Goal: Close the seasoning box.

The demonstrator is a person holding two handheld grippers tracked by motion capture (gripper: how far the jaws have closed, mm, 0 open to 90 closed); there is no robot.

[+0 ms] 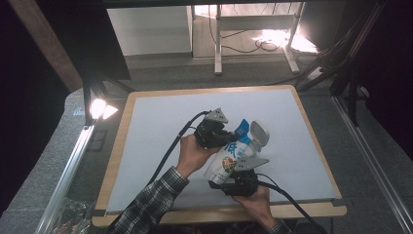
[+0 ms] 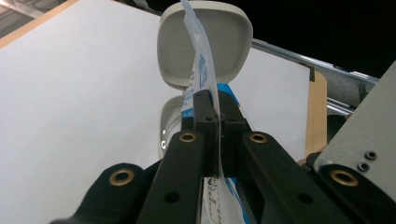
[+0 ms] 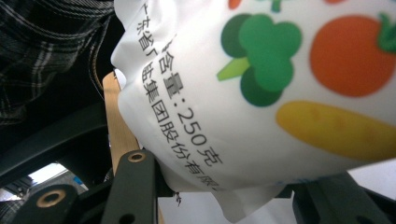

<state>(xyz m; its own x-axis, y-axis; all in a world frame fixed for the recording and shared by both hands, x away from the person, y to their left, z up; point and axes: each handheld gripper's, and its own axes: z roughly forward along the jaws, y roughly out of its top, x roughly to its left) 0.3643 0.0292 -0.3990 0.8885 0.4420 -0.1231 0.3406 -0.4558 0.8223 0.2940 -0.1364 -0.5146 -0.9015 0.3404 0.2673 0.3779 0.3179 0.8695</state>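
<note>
the white bag (image 1: 229, 158) has pictures of green broccoli, an orange tomato and a yellow vegetable. it is held up over the middle of the surface (image 1: 156, 126). the left gripper (image 2: 215, 109) pinches the bag's thin top edge. the right gripper (image 1: 233, 181) grasps its bottom. both grippers hide part of the bag. the black writing reads "250".
</note>
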